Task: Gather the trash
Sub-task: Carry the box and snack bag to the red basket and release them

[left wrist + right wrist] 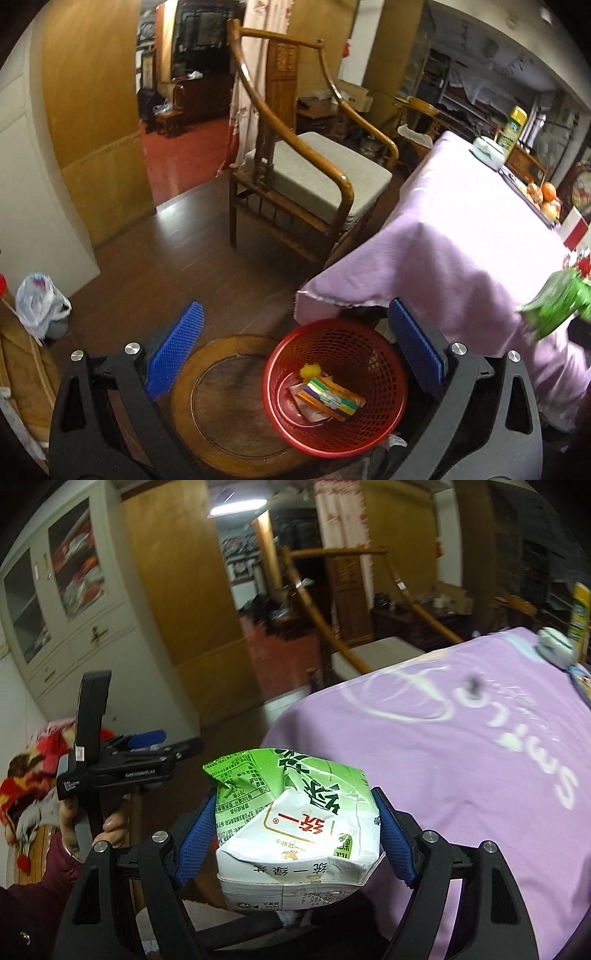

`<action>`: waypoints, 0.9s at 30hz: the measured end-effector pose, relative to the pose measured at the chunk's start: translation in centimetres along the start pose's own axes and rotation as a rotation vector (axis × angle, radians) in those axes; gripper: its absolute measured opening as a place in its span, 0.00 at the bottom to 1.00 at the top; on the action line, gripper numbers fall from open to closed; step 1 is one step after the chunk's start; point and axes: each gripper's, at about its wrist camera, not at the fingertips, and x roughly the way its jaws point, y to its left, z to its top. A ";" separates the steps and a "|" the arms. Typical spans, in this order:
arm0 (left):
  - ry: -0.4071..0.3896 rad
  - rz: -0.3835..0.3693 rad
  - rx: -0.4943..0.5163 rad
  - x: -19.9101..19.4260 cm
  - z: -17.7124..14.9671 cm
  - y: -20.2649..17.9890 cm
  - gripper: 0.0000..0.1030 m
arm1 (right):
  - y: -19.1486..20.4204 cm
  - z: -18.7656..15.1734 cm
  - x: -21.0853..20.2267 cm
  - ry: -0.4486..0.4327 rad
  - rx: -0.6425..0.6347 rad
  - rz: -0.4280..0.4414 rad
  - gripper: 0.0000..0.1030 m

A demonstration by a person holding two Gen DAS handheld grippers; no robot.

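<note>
Right now your left tongs (pixel 295 354) stand spread wide with nothing between the blue pads (pixel 173 354), pointing down over a red mesh basket (pixel 384 354). The basket sits on the floor at about five o'clock in the left wrist view, just beside a round wooden stool (pixel 221 413) at six o'clock and against the hanging edge of the purple cloth that covers the bench (pixel 443 236). In the basket lie a few pieces of trash: a striped wrapper (pixel 334 398) and a small yellow scrap (pixel 308 371).

Your right tongs (pixel 295 827) are pinching a crumpled green and white drink carton (pixel 299 823), one blue pad on each side of it, at the centre-bottom of the right wrist view. The carton is held off the bench, near its corner, and it shows blurred at three o'clock in the left wrist view. Your left hand (pixel 92 823) grips the handle of the left tongs at eight o'clock in the right wrist view.

A wooden armchair (pixel 314 177) with a grey cushion stands at twelve o'clock beyond the basket. On the far end of the bench, at about two o'clock, are a pale lidded bowl (pixel 487 151), a green and yellow box (pixel 511 127) and some oranges (pixel 545 199). A white plastic bag (pixel 40 306) sits on the floor at nine o'clock.
</note>
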 end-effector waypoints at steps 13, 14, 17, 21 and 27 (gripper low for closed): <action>0.002 0.013 -0.033 0.2 -0.2 1.7 0.93 | 1.2 1.0 2.8 0.047 -0.022 0.043 0.82; 0.004 0.012 -0.028 0.2 -0.3 1.4 0.93 | 0.7 0.9 2.5 0.041 -0.009 0.037 0.82; -0.002 0.003 -0.003 -0.1 -0.2 0.2 0.93 | -0.3 0.7 1.7 0.022 0.018 0.020 0.82; -0.010 -0.014 0.040 -0.5 -0.1 -1.9 0.93 | -2.2 0.0 -0.2 -0.019 0.062 -0.005 0.83; -0.015 -0.042 0.108 -1.2 -0.2 -5.5 0.93 | -4.8 -1.6 -3.6 -0.084 0.113 -0.037 0.84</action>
